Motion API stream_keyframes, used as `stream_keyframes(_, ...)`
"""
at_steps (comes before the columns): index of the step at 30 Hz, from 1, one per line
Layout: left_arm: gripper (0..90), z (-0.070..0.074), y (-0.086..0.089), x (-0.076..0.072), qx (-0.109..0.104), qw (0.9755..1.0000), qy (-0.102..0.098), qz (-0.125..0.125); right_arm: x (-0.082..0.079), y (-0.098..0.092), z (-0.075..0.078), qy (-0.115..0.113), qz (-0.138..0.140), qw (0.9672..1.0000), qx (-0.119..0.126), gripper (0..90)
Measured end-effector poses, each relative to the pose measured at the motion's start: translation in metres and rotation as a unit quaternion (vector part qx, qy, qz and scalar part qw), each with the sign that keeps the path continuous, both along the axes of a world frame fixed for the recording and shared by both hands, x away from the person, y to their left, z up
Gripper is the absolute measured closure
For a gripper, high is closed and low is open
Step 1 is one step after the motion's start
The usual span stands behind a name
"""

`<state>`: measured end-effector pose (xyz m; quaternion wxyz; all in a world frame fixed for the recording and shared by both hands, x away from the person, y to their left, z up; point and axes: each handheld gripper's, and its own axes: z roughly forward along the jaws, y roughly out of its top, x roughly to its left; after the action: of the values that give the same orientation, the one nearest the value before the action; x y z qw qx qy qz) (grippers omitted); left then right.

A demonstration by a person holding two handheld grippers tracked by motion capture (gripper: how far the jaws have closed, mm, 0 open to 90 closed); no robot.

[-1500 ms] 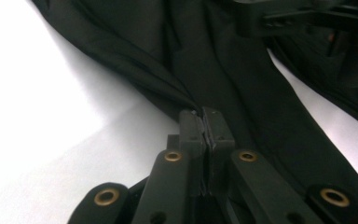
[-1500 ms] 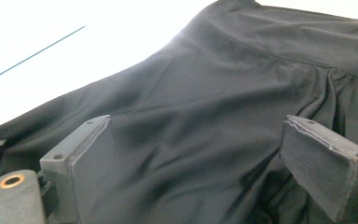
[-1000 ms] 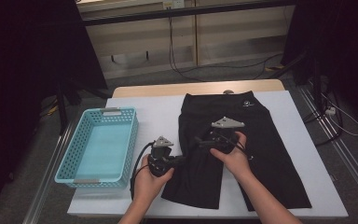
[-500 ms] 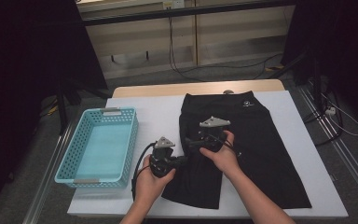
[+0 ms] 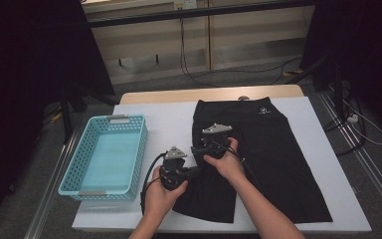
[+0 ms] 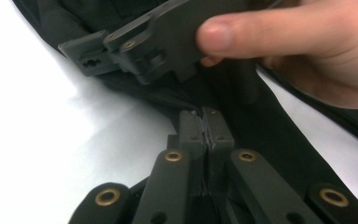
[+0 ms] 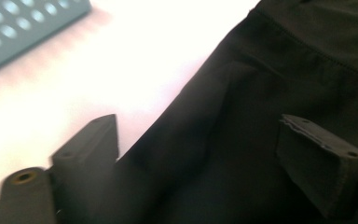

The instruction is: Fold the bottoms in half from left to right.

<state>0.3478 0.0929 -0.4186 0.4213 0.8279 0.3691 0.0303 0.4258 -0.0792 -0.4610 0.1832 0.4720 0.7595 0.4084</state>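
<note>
Movement since a sec ago was all on the right side: the right gripper (image 5: pixel 205 147) slid left and a bit nearer across the black shorts (image 5: pixel 268 149), ending up close to the left gripper (image 5: pixel 195 172), which hadn't shifted. Its jaws had just been closing a little, w/ fabric lying between them but not yet pinched. My read: the right hand was lining up for a 2nd grip on the left leg's edge, near where the left one already had hold, prob. to fold or lift the garment.

Left gripper was clamped fully shut on a thin fold of the shorts' left edge; in the left gripper view the two pads (image 6: pixel 192 128) met w/ cloth squeezed between them, and the right gripper's body plus the person's fingers hung just beyond.

Right gripper stood wide open. In its own view one jaw sat over the white tabletop (image 7: pixel 121 70) and the other over the black cloth, straddling the hem w/o pressing on it.

Shorts lay flat on the right half of the tabletop, waistband at the far side, legs toward the person. Light blue basket (image 5: pixel 129 144) sat at left, well apart.
</note>
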Motion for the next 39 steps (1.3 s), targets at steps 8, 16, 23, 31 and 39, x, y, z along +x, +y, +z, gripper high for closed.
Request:
stream_keyframes(8, 88.5, -0.002, 0.000, 0.001, -0.016, 0.9999, 0.006, 0.002, 0.006, -0.010, 0.000, 0.003, 0.012, 0.9989, -0.046, 82.5)
stream_keyframes(16, 88.6, -0.004, -0.011, 0.002, -0.040, 0.9991, 0.010, -0.010, -0.013, -0.056, 0.025, -0.022, -0.013, 0.9992, -0.031, 88.7)
stream_keyframes(23, 88.5, -0.013, -0.025, 0.003, -0.039, 0.9987, 0.022, -0.026, -0.040, -0.095, 0.016, -0.010, -0.011, 0.9987, -0.049, 82.1)
stream_keyframes(31, 88.4, -0.014, -0.028, 0.004, -0.032, 0.9988, 0.022, -0.031, -0.023, -0.077, 0.013, -0.057, 0.004, 0.9955, -0.075, 47.2)
stream_keyframes(39, 88.4, -0.013, -0.025, 0.006, -0.032, 0.9991, 0.017, -0.022, 0.011, -0.051, 0.011, -0.061, 0.020, 0.9946, -0.081, 53.7)
